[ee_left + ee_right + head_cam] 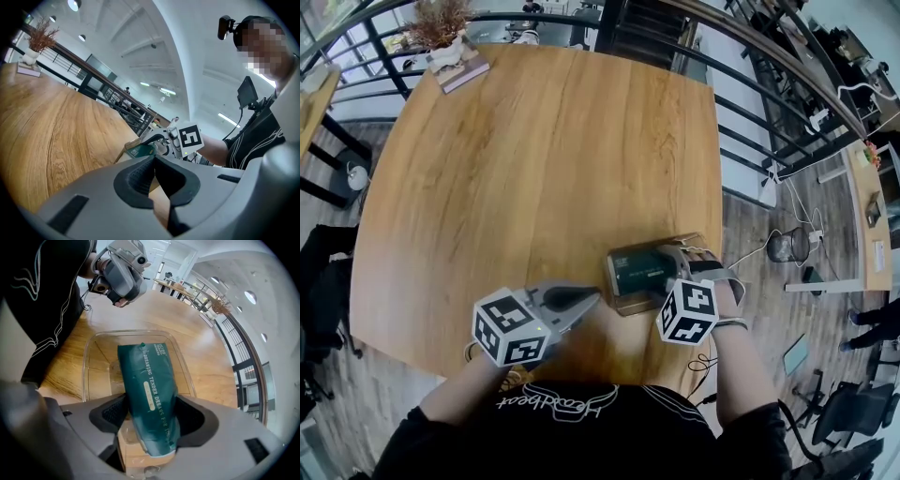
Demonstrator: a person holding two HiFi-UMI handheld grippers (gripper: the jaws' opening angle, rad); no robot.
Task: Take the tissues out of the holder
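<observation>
At the near edge of the bench, my right tool clamps the near end of the green tissue pack. The pack lies inside the clear holder, whose walls flank it on both sides. My left tool, jaws pressed together on nothing, hangs just beside the holder, on its left. A potted dried plant on a book stands well apart at the far corner, and a dark railing runs beyond the bench.
</observation>
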